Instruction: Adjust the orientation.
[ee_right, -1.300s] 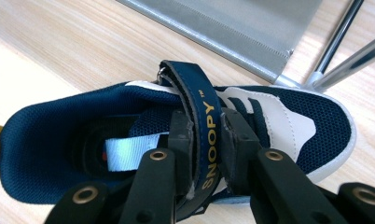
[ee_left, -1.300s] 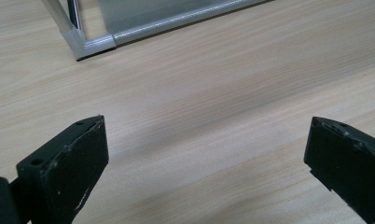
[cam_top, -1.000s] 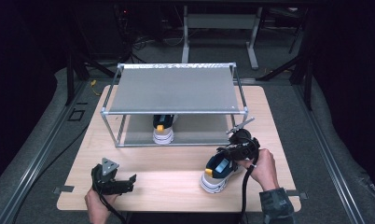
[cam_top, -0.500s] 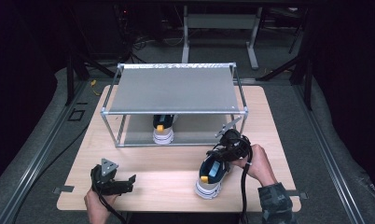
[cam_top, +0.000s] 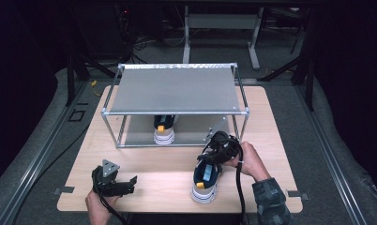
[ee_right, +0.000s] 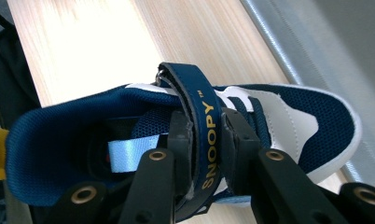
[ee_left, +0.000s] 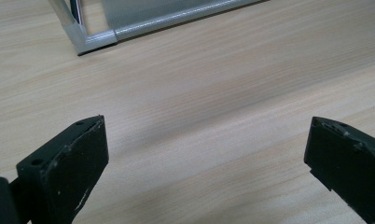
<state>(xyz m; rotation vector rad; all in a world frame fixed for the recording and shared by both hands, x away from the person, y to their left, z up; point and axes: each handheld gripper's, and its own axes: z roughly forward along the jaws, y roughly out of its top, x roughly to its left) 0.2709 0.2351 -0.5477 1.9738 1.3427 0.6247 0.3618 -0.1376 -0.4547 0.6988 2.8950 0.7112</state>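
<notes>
- The right gripper (ee_right: 206,140), low centre of its own view, is clamped on the blue strap (ee_right: 202,116) of the blue shoe (cam_top: 205,178)
- That shoe sits lower right of centre in the high view, on the wooden table (cam_top: 168,164)
- The left gripper (cam_top: 112,180), lower left there, has its jaws wide apart over bare wood
- A second shoe (cam_top: 164,131) stands under the metal rack (cam_top: 177,89), mid-frame

Bright table (cam_top: 271,122) amid dark surroundings; soft, slightly blurred pictures.

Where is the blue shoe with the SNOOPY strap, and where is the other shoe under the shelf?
blue shoe (ee_right: 288,112): right gripper view, on its white side panel.
other shoe (cam_top: 163,136): high view, on its white heel.
</notes>
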